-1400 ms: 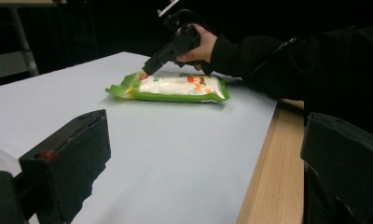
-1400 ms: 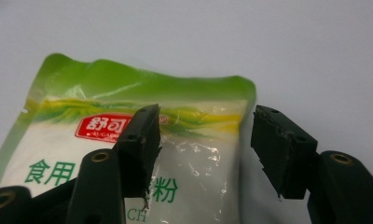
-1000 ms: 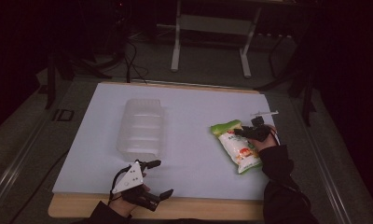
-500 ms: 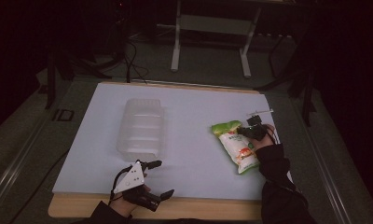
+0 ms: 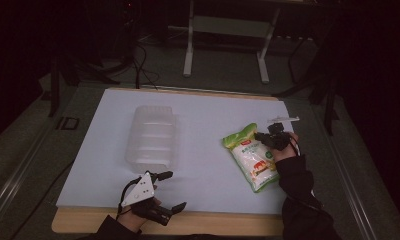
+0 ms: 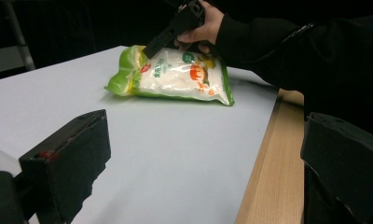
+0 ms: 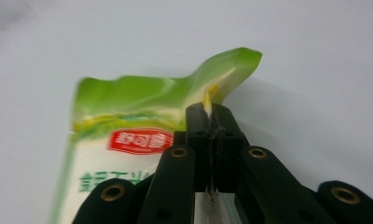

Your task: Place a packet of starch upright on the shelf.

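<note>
A green and white food bag [image 5: 250, 159] lies on the right of the white table mat [image 5: 208, 115]. My right gripper [image 5: 258, 136] is shut on the bag's green top edge [image 7: 222, 74], and the pinched film stands up between the pads. The left gripper view looks across at that bag [image 6: 175, 77], with the right gripper [image 6: 149, 50] coming down onto its top end from a hand. My left gripper [image 5: 174, 190] rests open near the table's front edge, its jaws wide apart with nothing between them. It sits just in front of a clear plastic container [image 5: 152, 137].
The wooden table edge [image 5: 223, 222] runs along the front, under the mat. Metal stand legs [image 5: 190, 47] and cables lie on the dark floor beyond the far edge. Bare mat stretches between the container and the bag.
The right hand has crept slightly up and toward the bag's top, and the bag's top corner now stands lifted. The left gripper has stayed put.
</note>
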{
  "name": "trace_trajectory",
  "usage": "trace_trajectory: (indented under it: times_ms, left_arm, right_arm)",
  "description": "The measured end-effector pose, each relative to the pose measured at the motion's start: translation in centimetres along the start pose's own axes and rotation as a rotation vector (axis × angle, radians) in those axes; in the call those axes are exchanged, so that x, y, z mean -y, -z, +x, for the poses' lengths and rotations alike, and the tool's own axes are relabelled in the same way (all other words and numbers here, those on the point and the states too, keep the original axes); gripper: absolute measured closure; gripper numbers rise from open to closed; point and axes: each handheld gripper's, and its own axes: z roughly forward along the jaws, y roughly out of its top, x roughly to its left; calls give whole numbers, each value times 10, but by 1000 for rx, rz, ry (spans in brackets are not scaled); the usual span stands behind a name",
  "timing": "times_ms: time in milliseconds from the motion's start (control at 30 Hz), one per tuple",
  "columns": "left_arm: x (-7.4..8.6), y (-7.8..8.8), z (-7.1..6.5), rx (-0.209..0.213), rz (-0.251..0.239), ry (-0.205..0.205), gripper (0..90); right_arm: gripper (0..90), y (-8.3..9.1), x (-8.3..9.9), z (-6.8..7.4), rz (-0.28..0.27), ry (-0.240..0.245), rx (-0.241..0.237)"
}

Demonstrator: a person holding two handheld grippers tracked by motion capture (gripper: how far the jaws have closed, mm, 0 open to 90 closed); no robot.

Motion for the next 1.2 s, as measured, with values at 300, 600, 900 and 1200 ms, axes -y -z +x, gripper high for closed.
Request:
trace_trajectory:
  times_ms: [300,600,900,1200]
  left_arm:
    - [0,1,0,-4,-2,2,18]
    - [0,0,0,-4,1,1,18]
    - [0,0,0,-8,-1,2,18]
    - [-3,-1,2,-75,-10,16,19]
  right_arm:
    - [877,24,-9,22,-71,20,-61]
    - [877,53,-12,42,-144,32,-151]
    - [878,80,-10,59,-225,59,-213]
    - [879,100,-13,68,-297,52,-248]
